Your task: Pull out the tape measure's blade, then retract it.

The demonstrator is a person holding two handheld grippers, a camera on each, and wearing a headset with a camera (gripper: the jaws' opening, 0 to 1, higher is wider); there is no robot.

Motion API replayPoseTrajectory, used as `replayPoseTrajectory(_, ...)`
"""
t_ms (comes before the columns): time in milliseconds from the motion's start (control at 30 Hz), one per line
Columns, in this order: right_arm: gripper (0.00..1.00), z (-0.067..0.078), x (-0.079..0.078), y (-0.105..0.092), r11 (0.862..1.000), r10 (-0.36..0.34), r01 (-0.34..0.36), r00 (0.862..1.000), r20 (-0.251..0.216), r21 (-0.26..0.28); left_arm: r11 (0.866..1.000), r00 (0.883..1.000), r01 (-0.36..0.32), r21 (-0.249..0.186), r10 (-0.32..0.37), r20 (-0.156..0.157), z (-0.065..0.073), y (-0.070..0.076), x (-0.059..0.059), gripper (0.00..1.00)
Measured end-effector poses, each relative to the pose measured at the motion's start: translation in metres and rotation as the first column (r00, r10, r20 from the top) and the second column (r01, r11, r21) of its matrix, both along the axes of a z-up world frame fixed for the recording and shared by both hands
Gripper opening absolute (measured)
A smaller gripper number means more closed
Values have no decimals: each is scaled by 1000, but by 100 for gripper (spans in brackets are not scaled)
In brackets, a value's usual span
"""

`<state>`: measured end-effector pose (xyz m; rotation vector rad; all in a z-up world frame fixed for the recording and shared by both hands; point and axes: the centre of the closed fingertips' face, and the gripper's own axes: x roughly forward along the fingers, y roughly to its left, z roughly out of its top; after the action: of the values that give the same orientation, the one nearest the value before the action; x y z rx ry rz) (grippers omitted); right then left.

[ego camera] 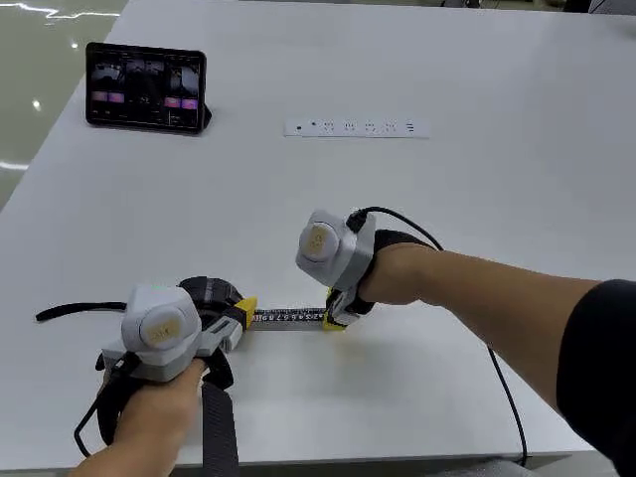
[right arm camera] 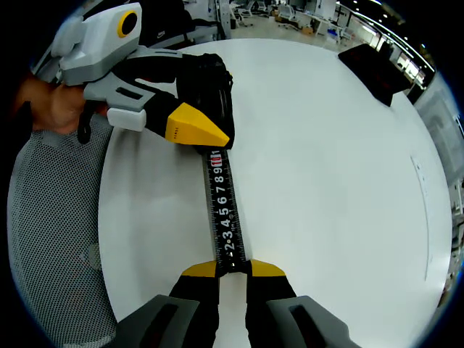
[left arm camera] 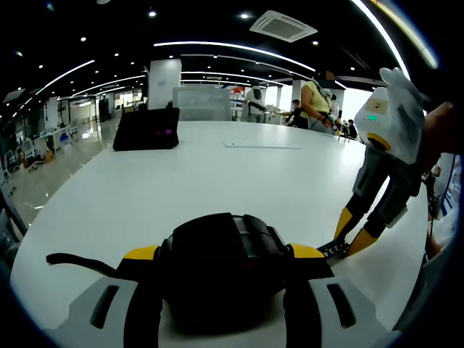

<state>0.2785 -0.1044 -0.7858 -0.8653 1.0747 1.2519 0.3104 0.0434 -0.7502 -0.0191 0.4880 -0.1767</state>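
The black tape measure case (ego camera: 211, 296) lies on the white table near its front left, and my left gripper (ego camera: 237, 323) is shut on it. In the left gripper view the case (left arm camera: 221, 261) sits between the two yellow-tipped jaws. A short length of marked blade (ego camera: 288, 316) runs right from the case to my right gripper (ego camera: 333, 320), which is shut on the blade's end. The right gripper view shows the blade (right arm camera: 223, 210) with numbers up to about ten, pinched at the hook end by the right gripper (right arm camera: 232, 270). The case (right arm camera: 210, 80) lies beyond it.
A tablet (ego camera: 146, 87) stands at the back left and a white power strip (ego camera: 356, 127) lies mid-table. The tape's black strap (ego camera: 79, 311) trails left. A black cable (ego camera: 502, 388) hangs over the front table edge. People stand far off (left arm camera: 315, 101).
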Motion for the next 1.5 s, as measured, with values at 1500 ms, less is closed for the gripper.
replayPoseTrajectory(1500, 9, 0, 2, 28, 999, -22, 22, 1000, 4, 34, 1000, 1000, 2, -5, -2, -6, 0, 2, -1, 64)
